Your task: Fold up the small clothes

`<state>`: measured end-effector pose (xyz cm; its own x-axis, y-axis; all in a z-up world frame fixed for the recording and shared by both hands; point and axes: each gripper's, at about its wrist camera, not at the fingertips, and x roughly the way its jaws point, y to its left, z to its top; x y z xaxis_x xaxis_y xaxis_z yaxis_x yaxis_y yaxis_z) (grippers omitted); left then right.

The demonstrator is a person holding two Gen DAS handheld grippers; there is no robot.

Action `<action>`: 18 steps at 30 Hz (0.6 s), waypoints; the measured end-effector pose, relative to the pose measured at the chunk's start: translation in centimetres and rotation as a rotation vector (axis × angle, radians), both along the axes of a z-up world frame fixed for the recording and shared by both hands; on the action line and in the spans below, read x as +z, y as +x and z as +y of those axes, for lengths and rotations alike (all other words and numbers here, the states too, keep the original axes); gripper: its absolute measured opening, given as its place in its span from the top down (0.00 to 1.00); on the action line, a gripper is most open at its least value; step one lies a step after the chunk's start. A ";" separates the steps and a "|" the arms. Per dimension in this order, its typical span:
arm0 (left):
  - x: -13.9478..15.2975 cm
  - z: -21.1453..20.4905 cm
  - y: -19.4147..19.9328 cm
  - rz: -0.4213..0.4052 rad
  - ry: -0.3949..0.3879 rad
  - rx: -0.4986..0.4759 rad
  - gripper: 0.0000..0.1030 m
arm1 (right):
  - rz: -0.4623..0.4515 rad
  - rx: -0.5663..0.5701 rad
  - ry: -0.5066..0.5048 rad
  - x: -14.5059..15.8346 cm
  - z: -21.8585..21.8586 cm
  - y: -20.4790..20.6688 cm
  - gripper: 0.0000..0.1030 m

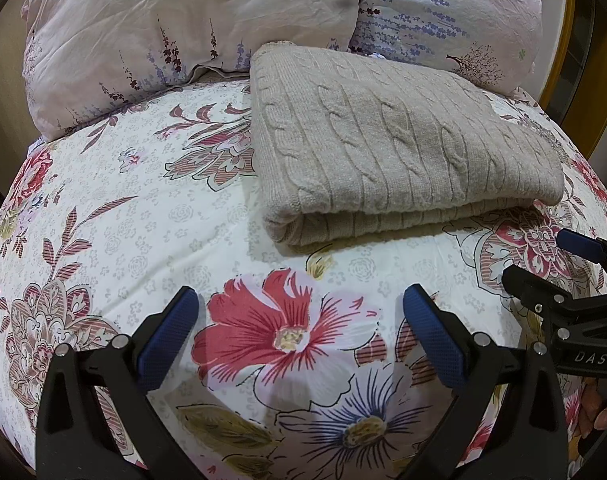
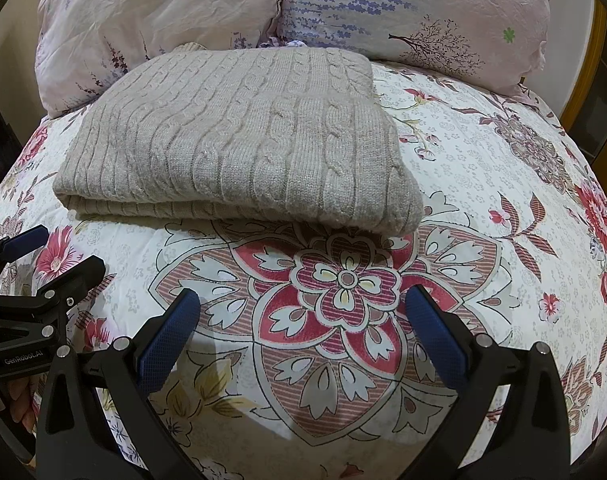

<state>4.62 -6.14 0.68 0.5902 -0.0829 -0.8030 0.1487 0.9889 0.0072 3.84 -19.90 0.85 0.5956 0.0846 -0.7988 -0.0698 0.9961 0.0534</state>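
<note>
Both grippers — left (image 1: 299, 312), right (image 2: 301, 312) — hover fingers spread, empty, near the folded sweater (image 1: 391, 136).

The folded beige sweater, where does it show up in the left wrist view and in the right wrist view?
Left wrist view: the folded beige sweater lies upper right of centre on the floral bedsheet, ahead and right of the open left gripper.
Right wrist view: the sweater lies upper left of centre, ahead and left of the open right gripper.
Shared landmark: the two pillows right behind it.
</note>
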 end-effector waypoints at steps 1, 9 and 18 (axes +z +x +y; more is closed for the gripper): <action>0.0 0.0 0.0 0.000 0.000 0.000 0.02 | 0.000 0.000 0.000 0.0 0.1 -0.1 0.01; 0.0 0.0 0.0 0.000 0.000 0.000 0.02 | 0.000 -0.001 0.000 0.1 0.2 -0.2 0.01; 0.0 0.0 0.0 0.000 0.000 0.000 0.02 | 0.000 -0.001 0.000 0.1 0.2 -0.2 0.01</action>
